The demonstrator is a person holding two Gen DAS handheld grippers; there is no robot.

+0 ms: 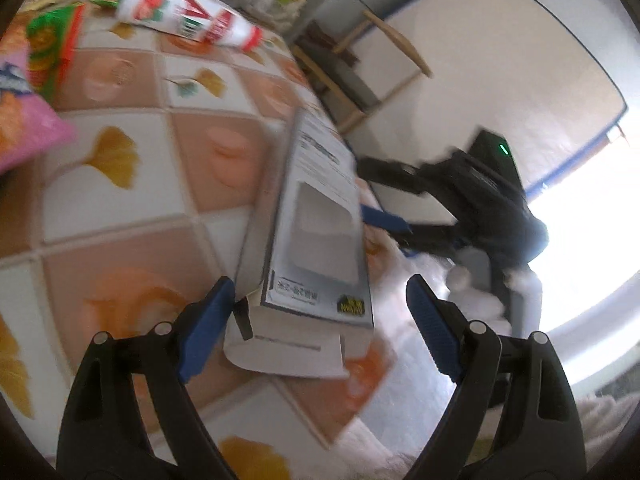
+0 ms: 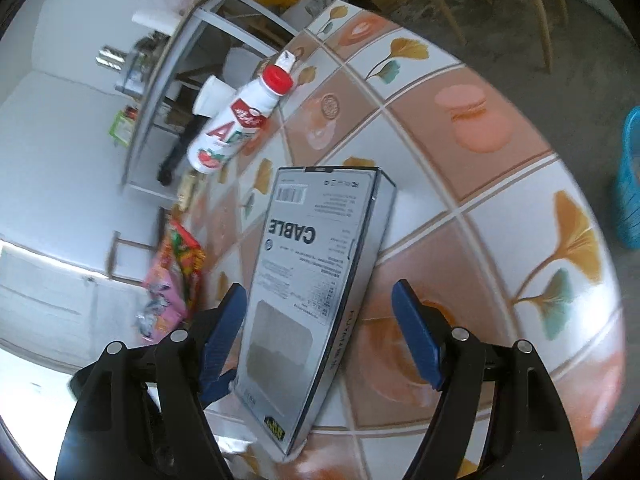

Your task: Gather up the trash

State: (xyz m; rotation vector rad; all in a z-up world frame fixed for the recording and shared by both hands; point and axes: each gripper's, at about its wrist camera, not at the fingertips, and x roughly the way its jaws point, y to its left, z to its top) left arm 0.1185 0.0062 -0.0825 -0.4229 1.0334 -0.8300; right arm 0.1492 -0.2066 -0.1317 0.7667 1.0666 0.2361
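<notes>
A grey-and-white carton marked CABLE (image 2: pixel 312 264) lies on the patterned tablecloth (image 2: pixel 472 184) near the table's edge, with its end flap hanging loose (image 1: pixel 288 354). My left gripper (image 1: pixel 320 280) is open and straddles the flap end; its left pad (image 1: pixel 208 328) is close to the carton's corner and its right pad stands well clear. My right gripper (image 2: pixel 320 284) is also open around the carton (image 1: pixel 316 216), with a gap on the right side. In the left wrist view the right gripper (image 1: pixel 366 190) reaches in from the right. A white bottle with a red cap (image 2: pixel 236 120) lies further back.
Colourful snack wrappers (image 2: pixel 176 280) lie along the table's far side, with a pink bag (image 1: pixel 24 120) and a green-red packet (image 1: pixel 52 48) near the bottle (image 1: pixel 188 16). A paper cup (image 2: pixel 210 96) sits by the bottle. A blue basket (image 2: pixel 630 184) stands on the floor, and wooden chairs (image 1: pixel 360 72) are beyond the table.
</notes>
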